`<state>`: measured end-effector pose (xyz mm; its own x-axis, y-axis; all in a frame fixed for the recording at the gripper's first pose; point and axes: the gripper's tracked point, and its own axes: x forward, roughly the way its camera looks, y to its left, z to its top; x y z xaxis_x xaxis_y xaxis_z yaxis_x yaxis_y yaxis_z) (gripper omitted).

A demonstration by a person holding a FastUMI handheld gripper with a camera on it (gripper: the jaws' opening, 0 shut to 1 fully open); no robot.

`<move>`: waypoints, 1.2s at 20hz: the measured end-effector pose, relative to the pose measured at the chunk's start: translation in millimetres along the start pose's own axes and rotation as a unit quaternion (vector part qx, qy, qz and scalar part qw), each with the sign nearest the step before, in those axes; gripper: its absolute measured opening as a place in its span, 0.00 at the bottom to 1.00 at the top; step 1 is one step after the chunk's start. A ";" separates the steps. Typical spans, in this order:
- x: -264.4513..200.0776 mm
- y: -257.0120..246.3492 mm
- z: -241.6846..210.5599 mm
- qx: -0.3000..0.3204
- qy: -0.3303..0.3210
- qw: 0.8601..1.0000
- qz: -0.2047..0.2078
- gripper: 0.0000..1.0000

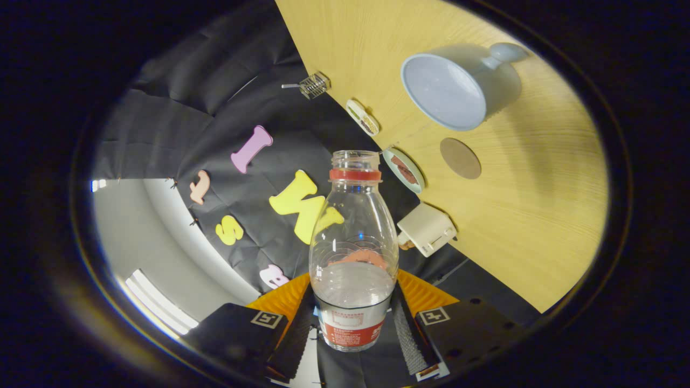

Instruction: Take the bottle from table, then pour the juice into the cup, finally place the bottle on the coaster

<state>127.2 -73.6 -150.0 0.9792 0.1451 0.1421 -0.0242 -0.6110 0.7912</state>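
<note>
The uncapped bottle [353, 253], partly filled, is pinched between both fingers of the gripper [353, 323] and held tilted off the surface [539, 215]. Pouring looks underway; next, its mouth must reach the cup [453, 89], the coaster [460, 158] beside it.

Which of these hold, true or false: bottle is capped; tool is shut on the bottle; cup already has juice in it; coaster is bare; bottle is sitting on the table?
1. The bottle is capped. False: its mouth is open, with only a red ring below the thread.
2. The tool is shut on the bottle. True: both fingers press its lower body.
3. The cup already has juice in it. False: its inside looks empty, and the liquid is in the bottle's lower half.
4. The coaster is bare. True: the round brown disc beside the cup carries nothing.
5. The bottle sits on the table. False: it is held off the table, tilted towards the cup.
</note>
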 end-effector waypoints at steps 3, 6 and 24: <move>-2.4 -2.4 -0.6 0.000 -0.002 1.000 -0.002 0.76; -5.1 -4.3 1.7 -0.007 -0.006 1.000 -0.007 0.76; -14.2 -8.4 1.7 -0.423 -0.018 0.896 -0.132 0.77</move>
<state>113.8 -71.8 -159.7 0.9788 0.1637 -0.1234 0.0795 0.2514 0.9646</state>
